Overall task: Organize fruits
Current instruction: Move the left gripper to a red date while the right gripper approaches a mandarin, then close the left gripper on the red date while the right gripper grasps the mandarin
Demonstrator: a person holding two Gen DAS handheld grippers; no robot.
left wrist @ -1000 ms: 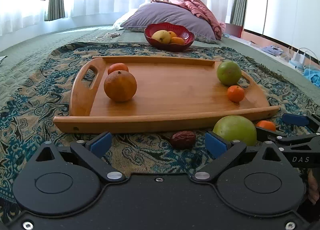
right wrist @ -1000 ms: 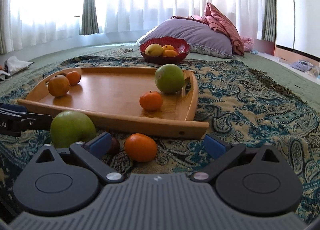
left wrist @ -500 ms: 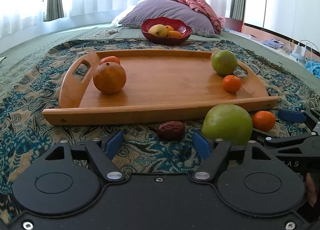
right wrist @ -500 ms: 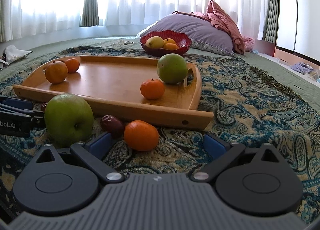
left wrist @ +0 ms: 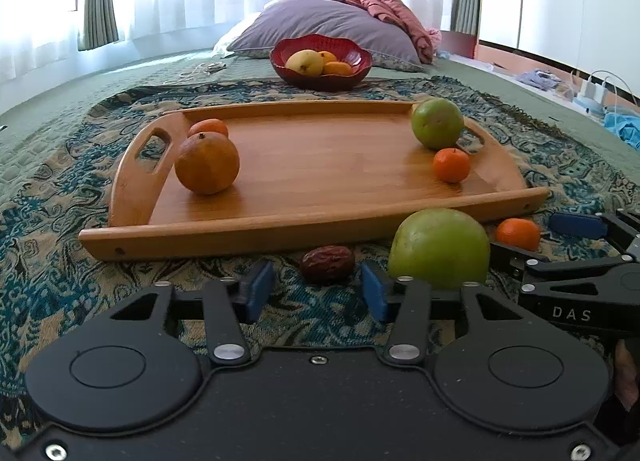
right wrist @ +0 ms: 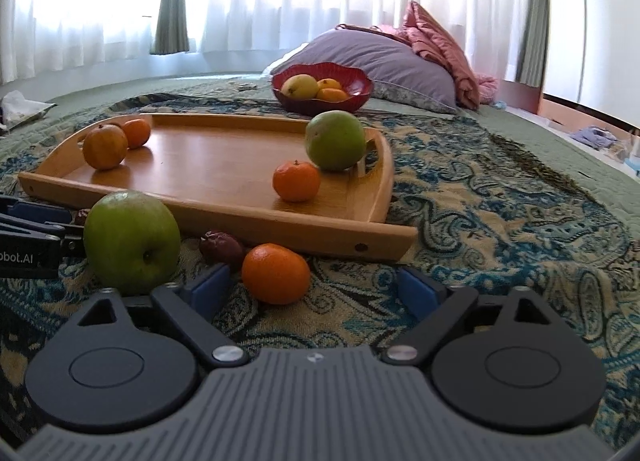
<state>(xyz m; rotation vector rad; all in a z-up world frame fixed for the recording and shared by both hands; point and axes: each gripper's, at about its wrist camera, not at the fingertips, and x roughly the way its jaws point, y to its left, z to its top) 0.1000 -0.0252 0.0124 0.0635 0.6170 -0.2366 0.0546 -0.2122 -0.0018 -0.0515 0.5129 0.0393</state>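
A wooden tray (left wrist: 320,217) (right wrist: 224,217) lies on the patterned rug. It holds two oranges at its left (left wrist: 207,163), a green apple (left wrist: 437,123) (right wrist: 335,145) and a tangerine (left wrist: 451,165) (right wrist: 296,181) at its right. On the rug in front of it lie a dark date (left wrist: 328,264) (right wrist: 222,247), a big green apple (left wrist: 439,248) (right wrist: 132,241) and a tangerine (left wrist: 517,233) (right wrist: 275,273). My left gripper (left wrist: 317,292) is open and empty, its gap facing the date. My right gripper (right wrist: 313,291) is open and empty, with the loose tangerine just ahead between its fingers.
A red bowl (left wrist: 320,79) (right wrist: 322,101) of yellow and orange fruit stands behind the tray, before a purple pillow (left wrist: 332,27). The right gripper's fingers (left wrist: 576,223) show at the right of the left wrist view. Cables and cloths lie at the far right.
Both grippers have moved forward and lower toward the loose fruit. My left gripper's fingers have narrowed around the line to the date. The fruit has not moved.
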